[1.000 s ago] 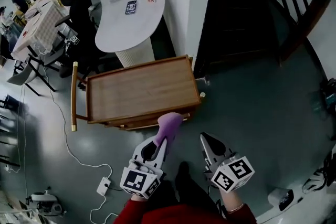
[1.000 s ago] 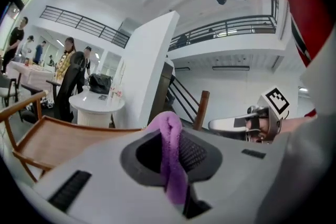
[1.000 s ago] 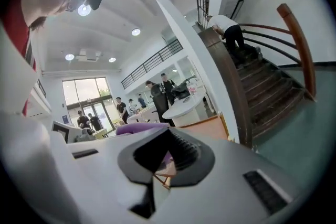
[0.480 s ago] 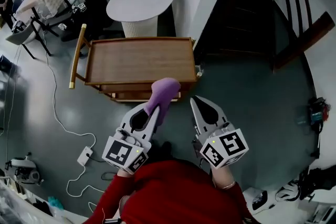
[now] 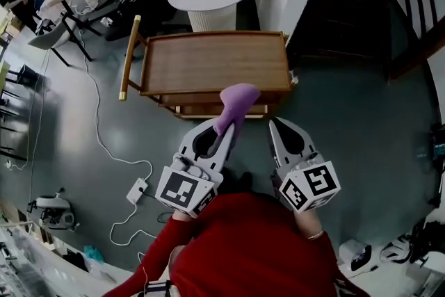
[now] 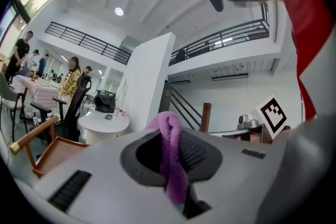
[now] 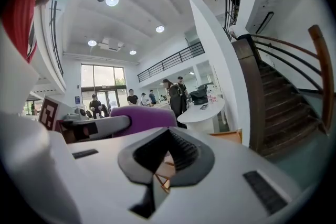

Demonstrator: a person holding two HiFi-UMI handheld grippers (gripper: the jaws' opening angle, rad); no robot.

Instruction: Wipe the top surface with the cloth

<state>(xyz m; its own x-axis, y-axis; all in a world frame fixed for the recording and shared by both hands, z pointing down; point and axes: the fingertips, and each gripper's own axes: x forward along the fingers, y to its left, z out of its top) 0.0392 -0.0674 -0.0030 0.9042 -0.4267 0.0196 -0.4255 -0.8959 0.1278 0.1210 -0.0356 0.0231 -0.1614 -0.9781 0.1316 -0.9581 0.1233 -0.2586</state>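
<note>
At the lower left of the head view, a power strip [image 5: 137,190] and its cable lie on the floor, well apart from the work. Above them, in the upper centre, stands the wooden cart [image 5: 215,60] whose top surface I am to wipe. Over the last second it has swung from a skewed position further left to square in front of me, long near edge toward me. I judge the approach complete and the alignment good, but wiping has not begun. My left gripper [image 5: 227,127] is clamped on the purple cloth [image 5: 238,99]; the left gripper view shows the cloth [image 6: 170,155] pinched between the jaws and standing up past them. In the head view the free end of the cloth overlaps the near edge of the cart, but it appears to be held above it and not in contact. To the right, my right gripper [image 5: 278,125] has its jaws together with nothing between them, hanging short of the cart. Next: lower the cloth flat onto the top.
</note>
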